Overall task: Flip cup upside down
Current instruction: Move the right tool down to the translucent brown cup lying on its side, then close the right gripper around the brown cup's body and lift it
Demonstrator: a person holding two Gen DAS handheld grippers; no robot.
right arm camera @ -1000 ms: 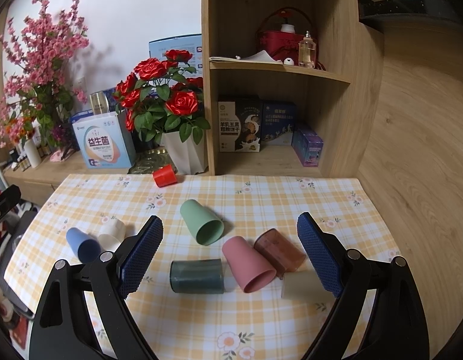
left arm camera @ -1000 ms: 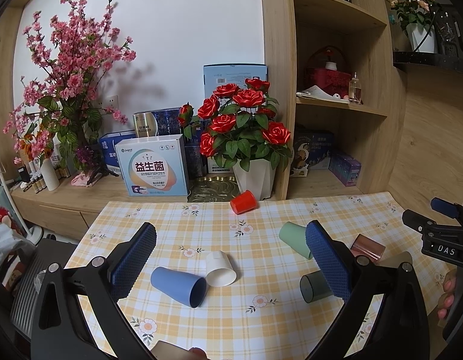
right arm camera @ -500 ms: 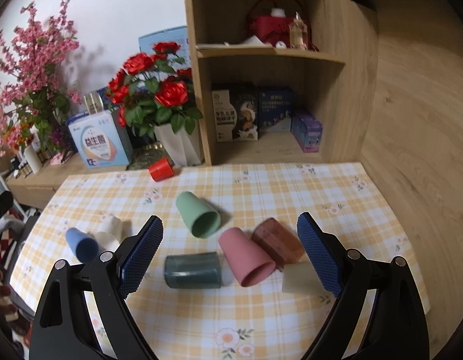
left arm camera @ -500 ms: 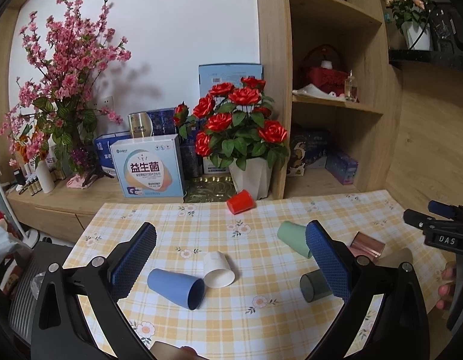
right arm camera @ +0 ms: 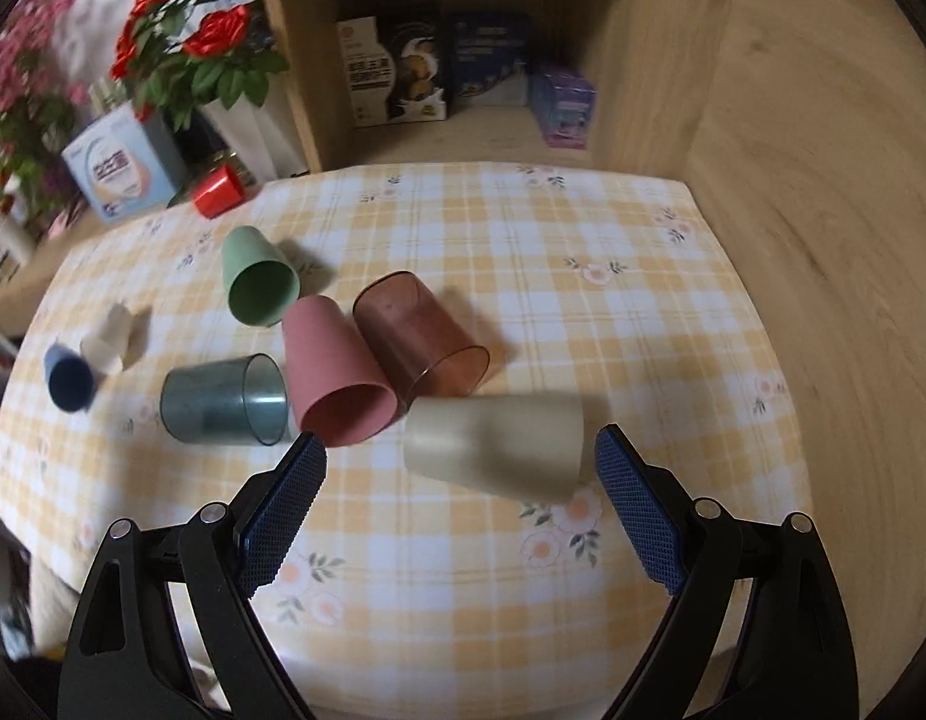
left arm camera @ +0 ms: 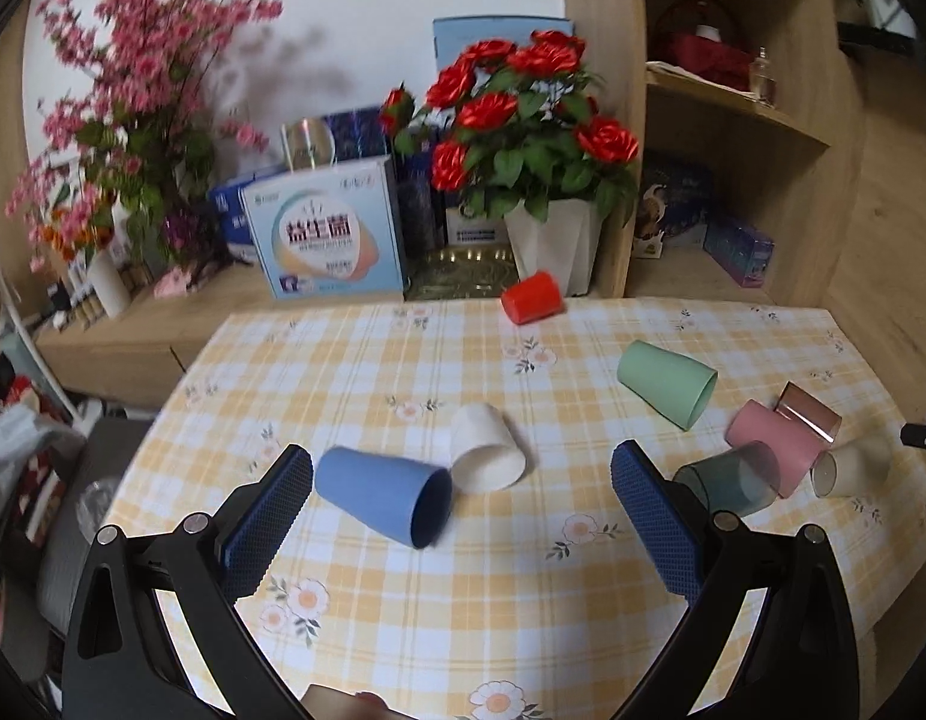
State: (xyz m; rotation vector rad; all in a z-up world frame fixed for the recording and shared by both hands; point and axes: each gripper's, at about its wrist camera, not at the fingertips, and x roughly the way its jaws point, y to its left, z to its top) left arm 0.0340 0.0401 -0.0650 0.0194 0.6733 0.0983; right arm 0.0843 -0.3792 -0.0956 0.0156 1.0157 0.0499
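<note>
Several cups lie on their sides on the yellow checked tablecloth point(left arm camera: 523, 588). In the left wrist view my left gripper point(left arm camera: 463, 480) is open, just above and behind a blue cup point(left arm camera: 384, 495) and a white cup point(left arm camera: 484, 450). In the right wrist view my right gripper point(right arm camera: 459, 462) is open, with a beige cup point(right arm camera: 493, 447) lying between its fingertips, untouched. Beside it lie a pink cup point(right arm camera: 336, 372), a brown clear cup point(right arm camera: 417, 333), a dark teal clear cup point(right arm camera: 222, 402) and a green cup point(right arm camera: 255, 285). A red cup point(right arm camera: 219, 189) lies at the far edge.
A rose pot point(left arm camera: 553, 240), boxes point(left arm camera: 327, 234) and a pink blossom plant point(left arm camera: 132, 120) stand on the low cabinet behind the table. A wooden shelf unit point(right arm camera: 463, 48) with boxes stands at the back right. The table's right edge point(right arm camera: 757, 300) drops to wooden floor.
Both grippers have moved forward and down toward the table. The right gripper now straddles the beige cup; the left one has closed in on the blue and white cups. No cup has moved.
</note>
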